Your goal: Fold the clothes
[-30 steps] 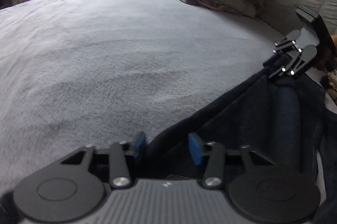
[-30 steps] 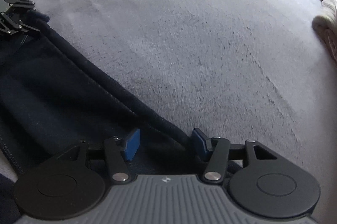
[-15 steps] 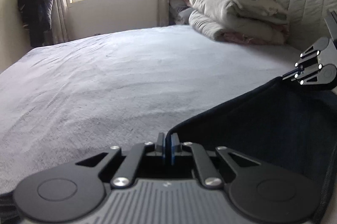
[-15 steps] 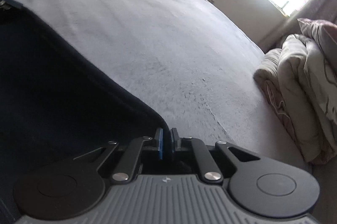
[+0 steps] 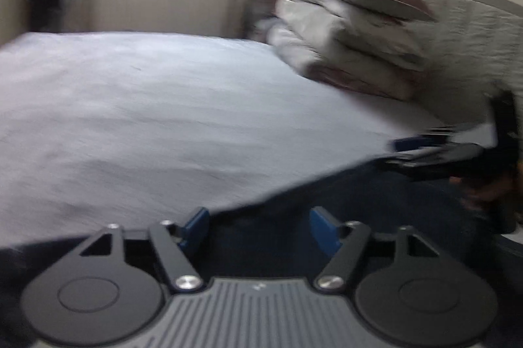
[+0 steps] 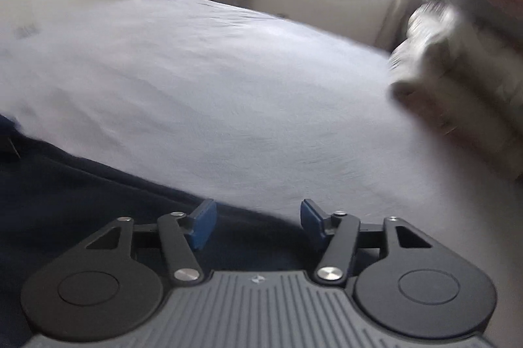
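Half a second ago both sets of blue pads were pinched shut on the hem of the dark navy garment (image 5: 376, 204); now both are parting. The left gripper (image 5: 258, 225) has its jaws opening wide, the cloth lying slack below and between them, its edge running up and rightward from the left pad, nothing pressing on it. To the right, the right gripper (image 6: 258, 222) also has its jaws opening, spread apart over the garment's rounded corner, which lies under and left of them. Ahead of both claws the pale grey bed cover (image 5: 163, 119) stretches flat and bare to its far edge, softly napped. At far right ahead, a stack of folded quilts (image 5: 343, 43) sits, puffy and creased, blurred.
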`<state>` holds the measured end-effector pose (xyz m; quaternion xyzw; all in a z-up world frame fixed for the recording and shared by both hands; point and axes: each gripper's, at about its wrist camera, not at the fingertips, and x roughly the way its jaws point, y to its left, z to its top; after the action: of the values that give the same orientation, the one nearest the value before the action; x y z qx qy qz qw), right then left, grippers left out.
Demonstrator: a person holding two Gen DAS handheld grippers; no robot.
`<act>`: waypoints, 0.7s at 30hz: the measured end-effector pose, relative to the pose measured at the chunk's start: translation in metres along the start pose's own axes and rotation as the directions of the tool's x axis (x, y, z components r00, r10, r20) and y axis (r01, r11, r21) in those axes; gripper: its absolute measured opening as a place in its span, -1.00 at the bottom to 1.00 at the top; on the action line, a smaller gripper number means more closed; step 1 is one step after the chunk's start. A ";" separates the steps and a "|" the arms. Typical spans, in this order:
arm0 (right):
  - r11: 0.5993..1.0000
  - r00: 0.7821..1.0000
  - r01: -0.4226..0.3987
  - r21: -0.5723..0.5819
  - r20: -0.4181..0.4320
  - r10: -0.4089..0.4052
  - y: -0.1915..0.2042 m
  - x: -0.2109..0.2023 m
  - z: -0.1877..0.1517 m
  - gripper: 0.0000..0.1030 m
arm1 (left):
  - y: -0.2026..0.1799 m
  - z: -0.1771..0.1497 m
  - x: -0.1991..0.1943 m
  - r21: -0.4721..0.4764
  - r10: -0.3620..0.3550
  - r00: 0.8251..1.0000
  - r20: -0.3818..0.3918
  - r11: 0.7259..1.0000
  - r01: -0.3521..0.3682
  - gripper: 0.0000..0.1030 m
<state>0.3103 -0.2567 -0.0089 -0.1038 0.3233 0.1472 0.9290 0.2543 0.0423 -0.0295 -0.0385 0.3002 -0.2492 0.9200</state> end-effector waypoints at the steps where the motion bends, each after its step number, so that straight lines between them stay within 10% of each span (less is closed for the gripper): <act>1: 1.000 0.999 -0.030 0.004 -0.020 0.030 -0.001 0.005 -0.004 0.21 | 0.000 -0.005 0.005 0.001 -0.030 0.999 -0.028 1.000 0.030 0.59; 7: 0.994 0.994 -0.108 0.015 -0.005 0.108 -0.035 0.005 -0.031 0.26 | -0.005 -0.029 0.020 0.079 -0.044 0.997 -0.066 0.996 0.049 0.83; 21: 0.933 0.984 0.162 0.323 0.013 -0.176 -0.132 -0.090 -0.108 0.53 | -0.020 -0.033 0.020 0.156 -0.003 0.997 -0.081 0.988 0.015 0.93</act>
<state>0.2264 -0.4294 -0.0222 0.0240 0.3133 0.0145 0.9492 0.2406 0.0183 -0.0623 0.0427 0.3163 -0.2774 0.9062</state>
